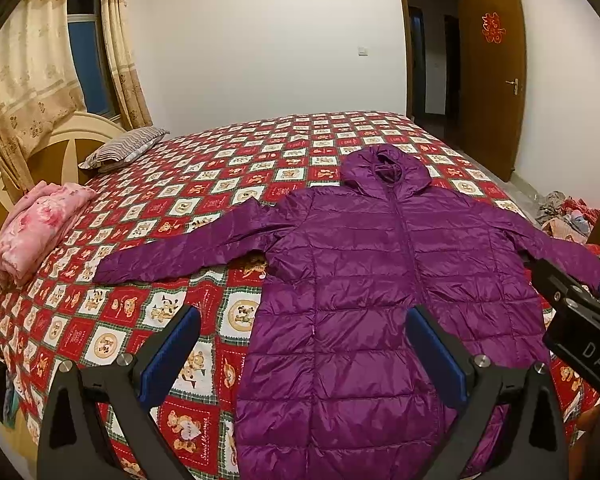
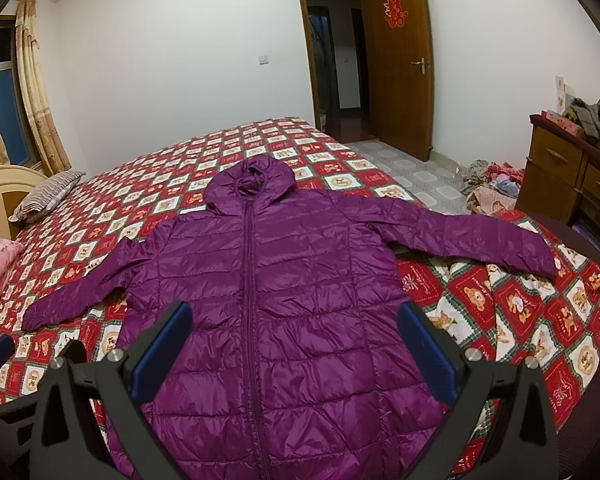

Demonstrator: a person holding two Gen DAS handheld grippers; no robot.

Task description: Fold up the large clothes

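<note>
A purple hooded puffer jacket [image 1: 380,280] lies flat, front up and zipped, on the bed, with both sleeves spread out sideways and the hood at the far end. It also shows in the right wrist view [image 2: 284,300]. My left gripper [image 1: 302,334] is open and empty, held above the jacket's lower left side. My right gripper [image 2: 294,330] is open and empty, held above the jacket's lower middle. The right gripper also shows in the left wrist view [image 1: 580,304] beside the jacket's right sleeve.
The bed carries a red and white patterned quilt [image 1: 204,184]. A folded pink blanket [image 1: 36,228] and a striped pillow [image 1: 124,148] lie by the headboard. A wooden dresser [image 2: 572,176] and a pile of clothes [image 2: 496,184] stand on the floor at right. A door [image 2: 400,60] stands open.
</note>
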